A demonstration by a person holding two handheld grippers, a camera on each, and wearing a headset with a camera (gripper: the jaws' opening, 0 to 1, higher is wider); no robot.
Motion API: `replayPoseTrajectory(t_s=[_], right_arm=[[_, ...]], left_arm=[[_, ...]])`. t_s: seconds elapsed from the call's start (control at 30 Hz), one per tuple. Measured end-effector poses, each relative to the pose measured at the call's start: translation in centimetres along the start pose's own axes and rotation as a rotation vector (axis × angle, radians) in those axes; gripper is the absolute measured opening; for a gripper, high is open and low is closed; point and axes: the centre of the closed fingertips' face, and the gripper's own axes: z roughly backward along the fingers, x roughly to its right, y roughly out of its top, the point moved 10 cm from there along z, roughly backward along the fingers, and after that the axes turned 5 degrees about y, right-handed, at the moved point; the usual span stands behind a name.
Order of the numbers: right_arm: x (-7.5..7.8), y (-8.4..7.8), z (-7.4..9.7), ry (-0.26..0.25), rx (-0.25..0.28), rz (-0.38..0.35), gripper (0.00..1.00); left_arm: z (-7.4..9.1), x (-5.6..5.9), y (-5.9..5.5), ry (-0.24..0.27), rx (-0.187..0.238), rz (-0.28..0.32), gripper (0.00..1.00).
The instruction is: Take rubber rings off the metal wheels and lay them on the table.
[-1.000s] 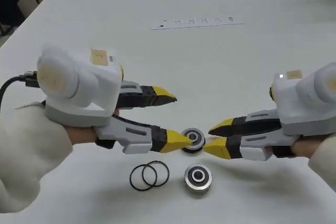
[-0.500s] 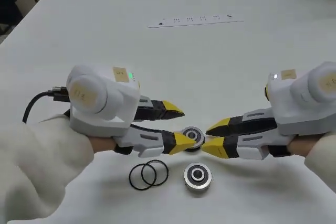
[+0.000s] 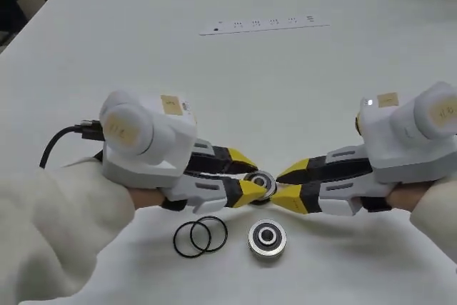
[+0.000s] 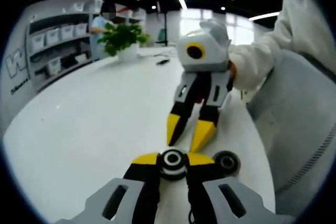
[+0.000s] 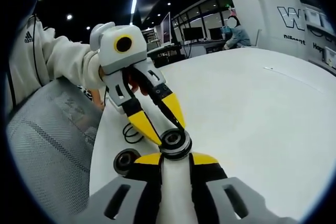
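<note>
1. Because a rubber ring comes off more easily when the wheel cannot move, the left claw [image 3: 254, 176] is clamped across the wheel [image 4: 172, 161]. Its yellow tips press on opposite sides and hold the wheel low between the two grippers; whether it touches the surface [image 3: 321, 91] is unclear.
2. The right claw [image 3: 280, 185] faces it head-on, parted only a little and gripping nothing. Its tips sit right at the wheel's edge, probably to pick at a ring.
3. The held wheel is small and silvery with a dark hub. A dark band round its rim looks like a ring not yet removed.
4. Two black rings [image 3: 201, 236] lie overlapping on the surface, just beside a second wheel [image 3: 268, 239] that looks bare.
</note>
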Motion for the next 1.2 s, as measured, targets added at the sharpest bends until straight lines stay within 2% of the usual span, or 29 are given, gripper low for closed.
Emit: replayPoseTrajectory(t_s=[0.17,0.57,0.77,0.93,0.97,1.2], right_arm=[[0.07,-0.07,-0.03,-0.001,-0.004,0.012,0.15],[0.08,-0.18,-0.14,0.004,-0.007,0.03,0.12],[0.07,-0.2,-0.1,0.003,-0.016,0.056,0.08],[0.07,-0.15,0.07,-0.019,-0.026,0.082,0.01],[0.25,-0.18,0.16,-0.033,-0.024,0.078,0.0],[0.27,-0.26,0.19,-0.045,-0.008,-0.008,0.0]], left_arm=[[-0.05,-0.01,-0.21,0.0,-0.015,-0.008,0.18],[-0.43,-0.23,-0.32,0.001,-0.017,-0.01,0.14],[-0.37,-0.29,-0.39,0.004,-0.017,-0.01,0.14],[-0.29,-0.27,-0.44,0.007,-0.017,-0.015,0.14],[-0.29,-0.27,-0.45,0.007,-0.016,-0.016,0.14],[-0.23,-0.14,-0.44,0.011,-0.016,-0.028,0.13]])
